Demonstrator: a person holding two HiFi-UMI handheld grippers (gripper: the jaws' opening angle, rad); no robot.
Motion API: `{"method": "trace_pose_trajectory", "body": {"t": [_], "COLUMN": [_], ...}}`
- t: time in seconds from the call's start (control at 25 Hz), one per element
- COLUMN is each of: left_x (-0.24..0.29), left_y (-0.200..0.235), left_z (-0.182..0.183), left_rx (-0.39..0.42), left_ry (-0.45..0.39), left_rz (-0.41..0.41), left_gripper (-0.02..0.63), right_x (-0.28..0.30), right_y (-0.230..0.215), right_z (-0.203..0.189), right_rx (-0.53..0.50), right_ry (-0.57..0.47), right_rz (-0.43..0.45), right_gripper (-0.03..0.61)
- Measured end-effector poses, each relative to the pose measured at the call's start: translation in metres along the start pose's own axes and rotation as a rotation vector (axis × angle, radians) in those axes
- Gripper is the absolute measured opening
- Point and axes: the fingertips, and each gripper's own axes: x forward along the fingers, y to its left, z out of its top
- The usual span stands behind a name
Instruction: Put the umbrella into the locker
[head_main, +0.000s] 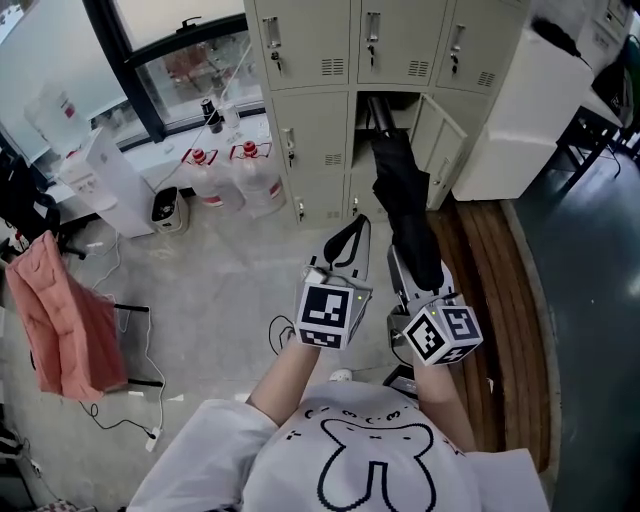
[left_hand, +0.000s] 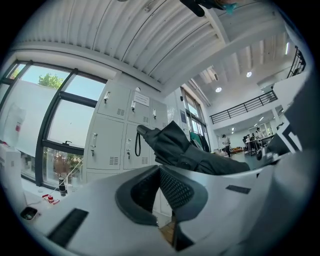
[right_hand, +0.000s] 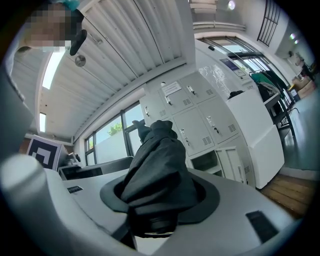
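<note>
A folded black umbrella (head_main: 405, 210) lies level in my right gripper (head_main: 420, 275), whose jaws are shut on its rear end. The umbrella's far end points at the open locker compartment (head_main: 395, 110) in the middle row, and its door (head_main: 440, 140) is swung out to the right. In the right gripper view the umbrella (right_hand: 157, 170) fills the space between the pads of my right gripper (right_hand: 160, 200). My left gripper (head_main: 350, 240) is just left of the umbrella, its tips together and nothing between them. From the left gripper (left_hand: 160, 185) the umbrella (left_hand: 180, 150) and its strap show ahead.
Grey lockers (head_main: 300, 60) line the far wall. A white cabinet (head_main: 520, 110) stands right of the open door. Large water bottles (head_main: 255, 180) sit on the floor at left. A pink cloth (head_main: 65, 320) hangs over a stand, with cables (head_main: 150, 400) nearby. Wooden planks (head_main: 490, 300) run along the right.
</note>
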Motion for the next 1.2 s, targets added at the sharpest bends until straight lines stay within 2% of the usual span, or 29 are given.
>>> {"method": "trace_pose_trajectory", "body": {"t": [0.28,0.6,0.96,1.2], "left_x": [0.022,0.057,0.136,0.201], "left_y": [0.015,0.026,0.051,0.073], "left_z": [-0.014,-0.034,-0.051,-0.055], "left_rx": [-0.011,-0.038,-0.050,-0.042], "left_ry": [0.034,0.054,0.066,0.082], "left_rz": [-0.027,-0.021,0.017,0.031], "left_gripper": [0.002,0.002,0.002,0.002], "right_x": [0.023,0.047,0.109,0.160], "right_y": [-0.017,-0.049,-0.106,-0.153], "right_z": [-0.008,-0.018,-0.019,-0.021], "right_rx": [0.020,0.024,0.039,0.036], "right_ry": [0.015,0.041,0.063,0.140], "right_rz": [-0.035,-0.052,-0.032,-0.034], "right_gripper": [0.218,0.218,0.218,0.218]}}
